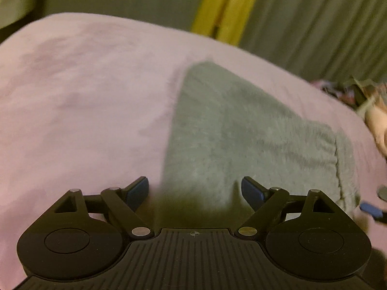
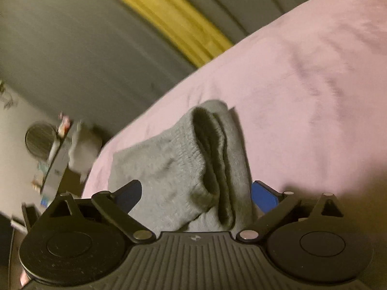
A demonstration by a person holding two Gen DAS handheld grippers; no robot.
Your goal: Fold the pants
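A: Start with the left wrist view. What is the left claw (image 1: 194, 191) doing?

B: Its two blue pads stand spread wide. The near end of the grey pants (image 1: 241, 130) lies between and beyond them, but neither pad presses on the cloth, so it grips nothing.

A: And where are the pants?

B: Folded into a compact grey bundle on the pink bed cover (image 1: 84, 96), toward the bed's right side in this view. The fold runs from just in front of the claw back toward the far edge of the bed. A seam shows along its right end.

A: Anything else there?

B: A blue pad of the right claw (image 1: 371, 210) pokes in at the right edge, just beside the bundle. Behind the bed hang grey curtains (image 1: 314, 24) with a yellow strip (image 1: 225, 7). The picture is blurred.

A: Now the right wrist view.

B: The right claw (image 2: 197, 195) is spread wide too. The pants (image 2: 169, 164) sit between its pads, showing the ribbed waistband and stacked layers, near the bed's left edge in this view. The cloth lies close to the right pad; I cannot tell whether it touches.

A: Beyond the bed?

B: Blurred clutter (image 2: 60, 145) at the left, too smeared to name.
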